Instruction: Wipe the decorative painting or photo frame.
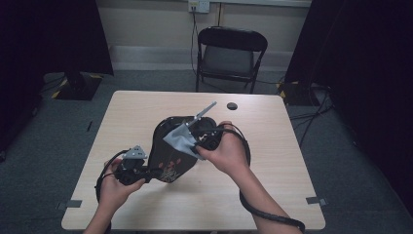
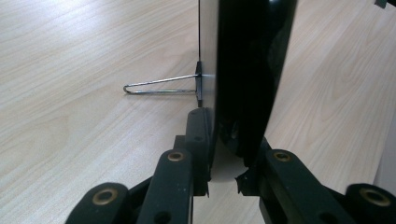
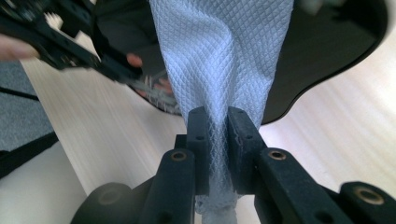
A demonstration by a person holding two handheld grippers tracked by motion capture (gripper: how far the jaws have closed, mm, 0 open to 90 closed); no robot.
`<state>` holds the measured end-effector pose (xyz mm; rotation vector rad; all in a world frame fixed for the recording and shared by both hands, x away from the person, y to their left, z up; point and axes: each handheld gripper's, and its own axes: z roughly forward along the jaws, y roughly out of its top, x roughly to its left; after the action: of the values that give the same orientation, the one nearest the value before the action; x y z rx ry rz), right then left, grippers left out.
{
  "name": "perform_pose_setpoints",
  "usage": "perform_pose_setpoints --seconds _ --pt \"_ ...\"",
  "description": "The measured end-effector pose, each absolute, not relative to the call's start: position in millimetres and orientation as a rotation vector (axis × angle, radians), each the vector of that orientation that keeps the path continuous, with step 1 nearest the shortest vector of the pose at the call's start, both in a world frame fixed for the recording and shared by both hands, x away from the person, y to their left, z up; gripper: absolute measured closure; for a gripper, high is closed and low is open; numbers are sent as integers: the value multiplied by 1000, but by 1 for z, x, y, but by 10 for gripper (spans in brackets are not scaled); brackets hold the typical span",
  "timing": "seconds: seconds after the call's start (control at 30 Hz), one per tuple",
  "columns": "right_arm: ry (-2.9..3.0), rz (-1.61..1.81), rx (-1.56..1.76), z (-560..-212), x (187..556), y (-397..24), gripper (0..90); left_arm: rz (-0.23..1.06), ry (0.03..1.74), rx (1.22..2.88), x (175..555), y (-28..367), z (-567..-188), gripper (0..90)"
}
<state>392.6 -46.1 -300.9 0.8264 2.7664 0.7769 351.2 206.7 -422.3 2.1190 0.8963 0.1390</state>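
- Left gripper [image 1: 146, 171], lower left of the high view: clamped on the lower edge of a black tray [image 1: 168, 146] with a floral print, tilted up off the table [image 1: 272, 161]
- Right gripper [image 1: 198, 141], centre: pinching a grey wiping cloth [image 1: 181, 138] against the tray's face
- Tray's long axis running from lower left up toward centre; cloth near its upper end, right hand [image 1: 225, 155] nearer

The high view is dim, its corners falling into near-black, with the table [image 1: 272, 195] evenly lit from above and soft in detail. Both gripper views are brighter; the black plate [image 2: 247, 70] reads glossy, and the nearby jaws blur slightly.
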Motion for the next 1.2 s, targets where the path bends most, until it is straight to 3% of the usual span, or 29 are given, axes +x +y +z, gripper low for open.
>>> perform_pose_setpoints --seconds 0.6,1.2 --pt "2879 683 929 -395 385 -43 810 136 901 2119 351 208 -423 785" --pt "2957 558 939 -448 375 -42 808 135 904 2114 352 208 -423 785"
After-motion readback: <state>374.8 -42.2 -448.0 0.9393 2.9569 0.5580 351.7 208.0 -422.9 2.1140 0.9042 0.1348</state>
